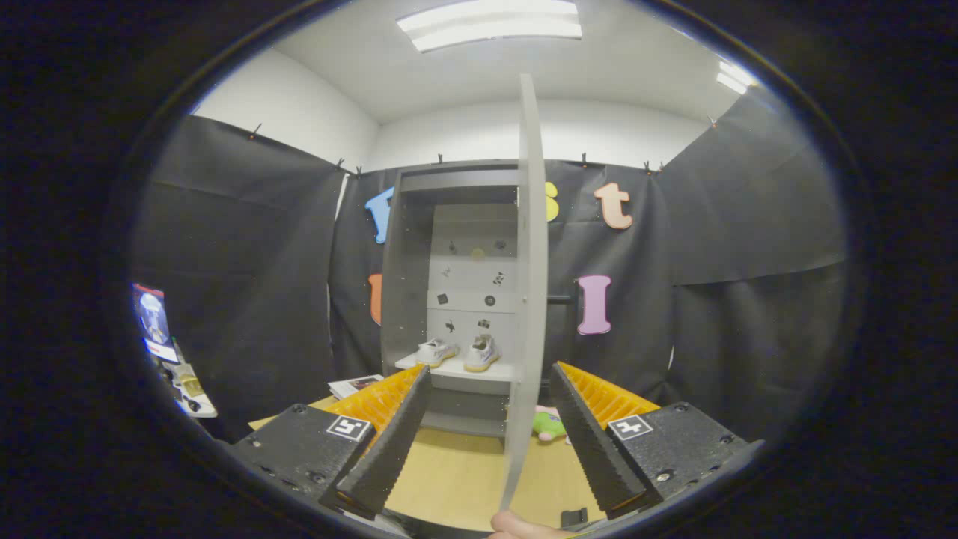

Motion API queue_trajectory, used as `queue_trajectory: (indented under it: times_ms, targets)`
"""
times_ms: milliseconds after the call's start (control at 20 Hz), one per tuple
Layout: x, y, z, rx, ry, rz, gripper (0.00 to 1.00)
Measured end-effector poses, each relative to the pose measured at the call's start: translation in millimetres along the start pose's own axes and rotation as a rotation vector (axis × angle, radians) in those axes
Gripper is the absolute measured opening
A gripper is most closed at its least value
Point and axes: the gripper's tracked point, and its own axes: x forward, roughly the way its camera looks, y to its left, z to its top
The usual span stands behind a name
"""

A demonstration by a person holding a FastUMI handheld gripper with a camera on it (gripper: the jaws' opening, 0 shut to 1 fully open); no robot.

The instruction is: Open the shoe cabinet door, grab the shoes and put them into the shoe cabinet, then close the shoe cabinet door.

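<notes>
I see gripper (490, 442) fingers spread wide, cabinet door (528, 299) edge-on between them at 12 o'clock, two shoes (460, 352) on shelf (456, 368) beyond

No readable text is found — only small coded square markers (349, 428) are seen on the gripper (490, 442), fingers spread.
</notes>
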Motion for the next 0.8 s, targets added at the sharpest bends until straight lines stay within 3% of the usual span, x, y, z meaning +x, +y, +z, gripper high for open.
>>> queue_trajectory:
  times_ms: [450, 800]
  targets:
    - [-18, -136, 26, -0.039, -0.009, -0.206, 1.0]
    - [29, -217, 14, -0.002, 0.059, -0.385, 1.0]
